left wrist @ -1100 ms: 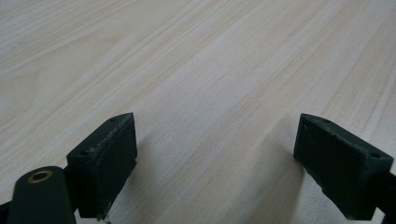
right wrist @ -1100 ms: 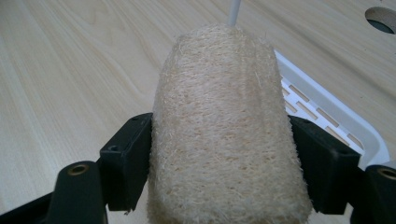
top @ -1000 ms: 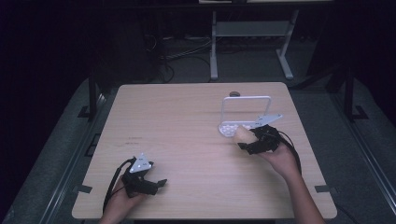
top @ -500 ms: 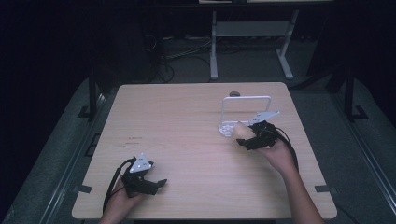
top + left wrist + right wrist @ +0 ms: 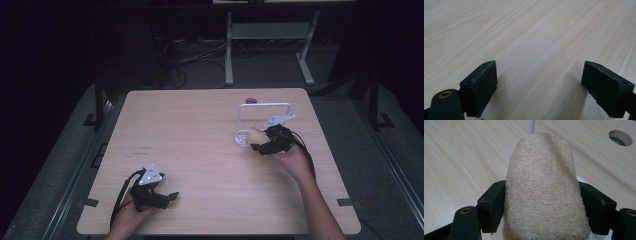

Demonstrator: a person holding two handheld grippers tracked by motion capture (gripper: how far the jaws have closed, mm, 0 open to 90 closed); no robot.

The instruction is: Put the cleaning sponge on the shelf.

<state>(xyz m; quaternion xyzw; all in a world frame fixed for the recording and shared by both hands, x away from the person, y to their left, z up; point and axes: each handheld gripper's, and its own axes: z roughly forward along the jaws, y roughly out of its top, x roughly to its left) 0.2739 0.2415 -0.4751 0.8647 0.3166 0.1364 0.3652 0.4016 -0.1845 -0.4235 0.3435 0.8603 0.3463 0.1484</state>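
Your right claw [image 5: 541, 205] gripped the loofah [image 5: 541, 192] between both pads; your left claw [image 5: 539, 87] lay released on the bench [image 5: 200, 130].

Loofah [image 5: 253, 135] before rack [image 5: 264, 106] (table's [image 5: 200, 130] right side).

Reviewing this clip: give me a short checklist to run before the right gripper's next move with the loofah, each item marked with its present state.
1. Right gripper shut on the loofah sponge, a jaw on each side: ok.
2. Loofah sits centred between the jaws: ok.
3. White wire stand upright on the table: ok.
4. Loofah clear of the stand's base: cannot tell.
5. Left gripper open, nothing between its jaws, low over bare tabletop: ok.
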